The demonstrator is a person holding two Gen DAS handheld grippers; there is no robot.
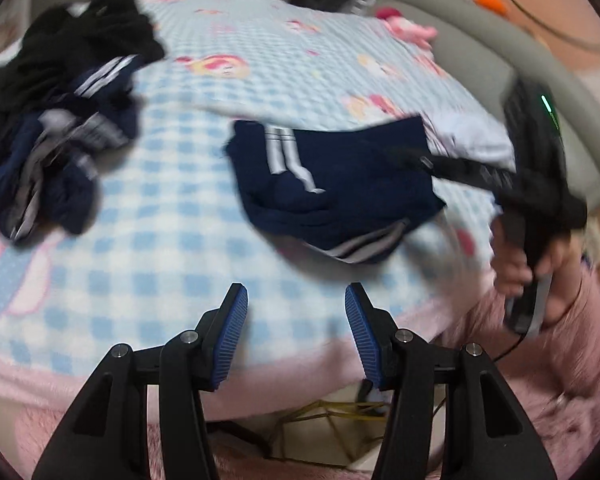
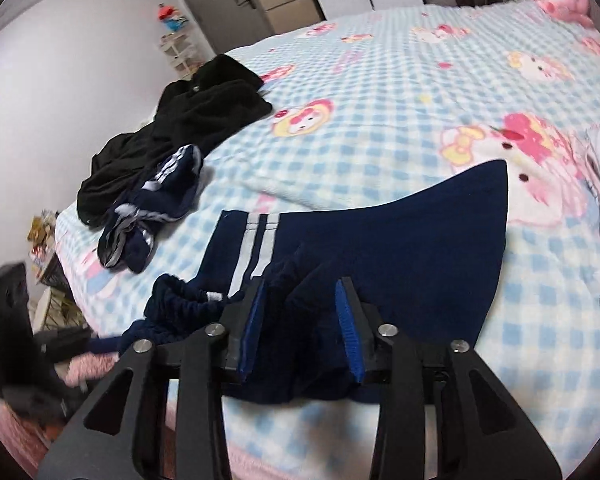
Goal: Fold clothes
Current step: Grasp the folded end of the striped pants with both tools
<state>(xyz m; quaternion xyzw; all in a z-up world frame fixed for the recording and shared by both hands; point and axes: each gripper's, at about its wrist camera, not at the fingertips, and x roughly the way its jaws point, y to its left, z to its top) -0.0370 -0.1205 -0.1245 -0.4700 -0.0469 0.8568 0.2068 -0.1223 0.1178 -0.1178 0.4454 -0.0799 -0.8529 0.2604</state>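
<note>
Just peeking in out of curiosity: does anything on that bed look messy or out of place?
Yes. A crumpled heap of dark clothes sits unfolded by the bed's edge, and the navy striped garment lies half-folded with its waistband bunched.

Left gripper [image 1: 296, 300]: I see both jaws spread wide, blue pads [image 1: 236, 336] facing each other, nothing between them, pointing level and forward. Right gripper [image 2: 300, 292]: jaws parted, pads [image 2: 348, 328] not pressed together. Right hand [image 1: 536, 264] wraps the right gripper's handle, pink sleeve [image 1: 560, 352] behind it. That view is motion-blurred.
</note>
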